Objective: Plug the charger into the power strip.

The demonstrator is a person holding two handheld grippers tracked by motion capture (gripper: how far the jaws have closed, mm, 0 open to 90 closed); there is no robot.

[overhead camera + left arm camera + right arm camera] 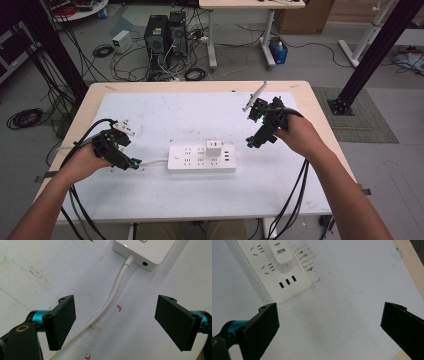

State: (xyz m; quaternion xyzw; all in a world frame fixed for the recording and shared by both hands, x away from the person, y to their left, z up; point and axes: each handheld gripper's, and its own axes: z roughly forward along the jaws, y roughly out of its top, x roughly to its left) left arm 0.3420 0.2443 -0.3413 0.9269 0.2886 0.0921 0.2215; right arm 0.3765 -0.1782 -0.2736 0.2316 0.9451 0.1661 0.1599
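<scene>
Lying crosswise at mid-table, the power strip (201, 158) with its white adapter (214, 147) was flanked by the left gripper (134, 163) (nearer, at the cord (113, 297)) and the right gripper (252, 142). Both grippers' jaws were seen wide apart, nothing held.

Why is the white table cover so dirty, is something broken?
Nothing looks broken. The white table cover has dark smudges and faint blue pen lines, plus small red marks near the cable. The power strip lies flat with a white charger plugged in.
</scene>
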